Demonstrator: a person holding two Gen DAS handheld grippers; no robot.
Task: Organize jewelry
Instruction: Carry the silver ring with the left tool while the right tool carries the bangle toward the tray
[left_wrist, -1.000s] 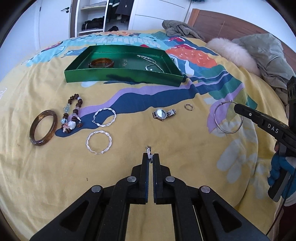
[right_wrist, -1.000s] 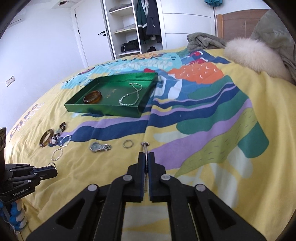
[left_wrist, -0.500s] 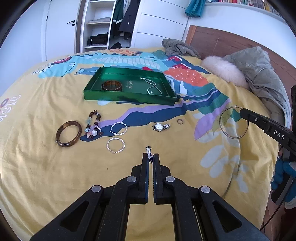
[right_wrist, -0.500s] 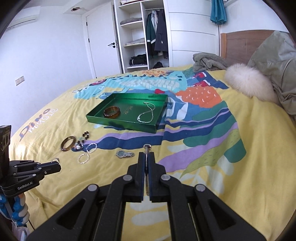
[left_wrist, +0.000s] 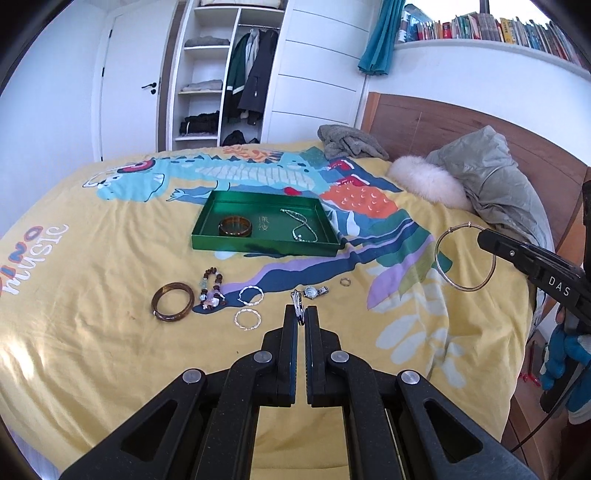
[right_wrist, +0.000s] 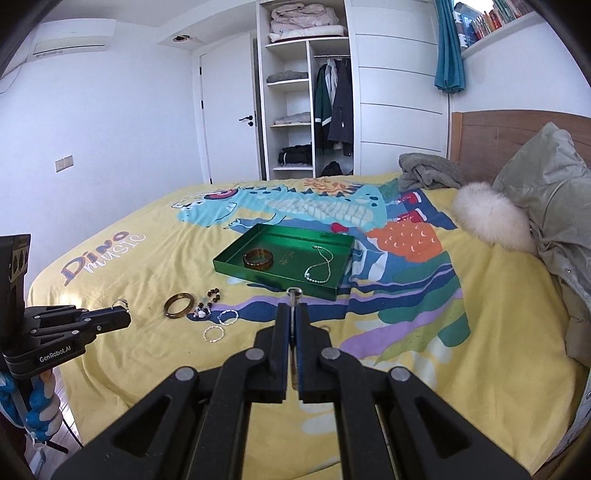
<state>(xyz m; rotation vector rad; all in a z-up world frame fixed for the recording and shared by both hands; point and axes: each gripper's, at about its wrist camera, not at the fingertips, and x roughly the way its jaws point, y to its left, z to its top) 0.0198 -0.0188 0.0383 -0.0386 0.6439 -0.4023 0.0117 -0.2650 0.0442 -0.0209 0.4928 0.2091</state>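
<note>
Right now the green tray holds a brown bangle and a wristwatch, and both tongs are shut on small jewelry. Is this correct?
Not quite. In the left wrist view the green tray holds the brown bangle and a beaded necklace; the wristwatch lies on the bedspread. Both tongs are indeed shut on jewelry.

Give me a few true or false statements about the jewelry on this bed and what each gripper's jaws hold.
1. The green tray holds a brown bangle and a chain necklace. True.
2. The right gripper grips a large thin hoop. True.
3. The wristwatch lies inside the tray. False: it lies on the bedspread.
4. The left gripper is wide open and empty. False: it is shut on a small silver ring.
</note>
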